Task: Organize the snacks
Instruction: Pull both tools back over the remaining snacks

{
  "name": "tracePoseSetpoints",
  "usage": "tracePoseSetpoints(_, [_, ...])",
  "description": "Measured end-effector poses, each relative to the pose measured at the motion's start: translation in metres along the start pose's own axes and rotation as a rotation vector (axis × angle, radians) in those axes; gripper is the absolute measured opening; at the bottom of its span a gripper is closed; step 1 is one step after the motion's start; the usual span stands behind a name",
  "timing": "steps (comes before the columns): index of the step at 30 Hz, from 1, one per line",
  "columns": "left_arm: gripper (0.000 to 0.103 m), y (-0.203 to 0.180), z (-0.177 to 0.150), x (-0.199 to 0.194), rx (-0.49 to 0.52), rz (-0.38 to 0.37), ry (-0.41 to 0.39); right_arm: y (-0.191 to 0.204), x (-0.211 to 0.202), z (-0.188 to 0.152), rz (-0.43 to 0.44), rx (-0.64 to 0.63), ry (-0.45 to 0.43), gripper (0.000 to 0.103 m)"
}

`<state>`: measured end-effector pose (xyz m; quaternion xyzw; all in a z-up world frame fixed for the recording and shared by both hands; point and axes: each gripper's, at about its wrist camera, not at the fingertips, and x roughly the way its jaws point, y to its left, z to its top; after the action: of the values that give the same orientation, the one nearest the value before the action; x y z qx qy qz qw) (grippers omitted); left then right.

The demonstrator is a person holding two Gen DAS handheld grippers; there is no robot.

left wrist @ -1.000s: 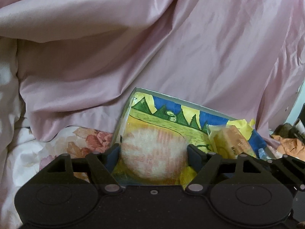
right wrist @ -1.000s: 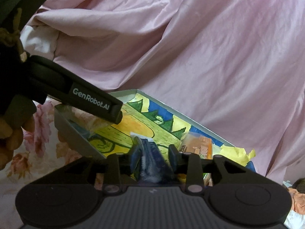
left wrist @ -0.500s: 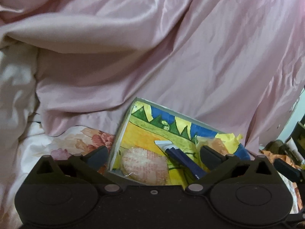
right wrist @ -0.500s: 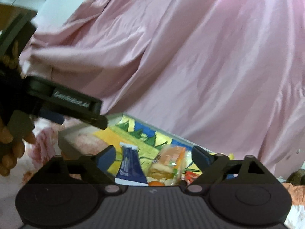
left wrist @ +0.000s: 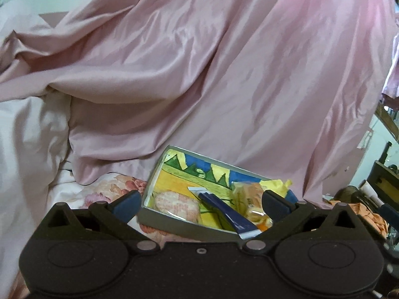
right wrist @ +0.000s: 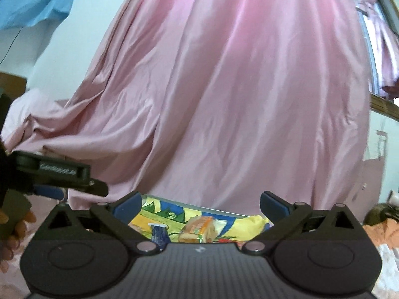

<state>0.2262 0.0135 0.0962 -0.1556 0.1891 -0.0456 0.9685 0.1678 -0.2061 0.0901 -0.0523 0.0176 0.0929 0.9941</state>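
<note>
- I am holding my left gripper with its jaws spread wide and nothing between the pads; they have just been opening, and the snacks showing in the gap are lying down in the tray, not held.
- My right gripper is likewise standing fully released, its jaws having just been opening, with no snack between them.
- The snacks are sitting in the painted tray, which is lying on the flowered bed near the edge where the pink sheet is draping down.
- The round cracker pack is lying at the tray's left end. I am judging it light, brittle inside and crinkly outside, so I would be pinching it across its width with mild pressure.
- The dark blue sachet is lying slantwise in the middle, one end overhanging the tray's near wall. It is looking thin, floppy and slick; I would be taking it at that overhanging end.
- The orange biscuit pack is resting at the right beside a yellow wrapper. It is seeming crushable, so I would be gripping its long sides gently.
- The tray itself is looking stiff but shallow.
</note>
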Motion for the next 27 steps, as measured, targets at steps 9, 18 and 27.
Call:
tracePoseSetpoints(9, [0.102,-0.019,-0.027,-0.045,0.044,-0.038,-0.016,-0.02,-0.049,-0.007,-0.037,0.063,-0.005,0.103])
tracePoseSetpoints(18, [0.102,-0.022,-0.06,-0.076,0.115,-0.044,0.017,-0.031,-0.091,-0.026,-0.066,0.098,0.041,0.103])
tracePoseSetpoints(27, [0.102,-0.01,-0.094,-0.096,0.147,-0.039,0.095,-0.027,-0.116,-0.052,-0.042,0.099,0.153,0.103])
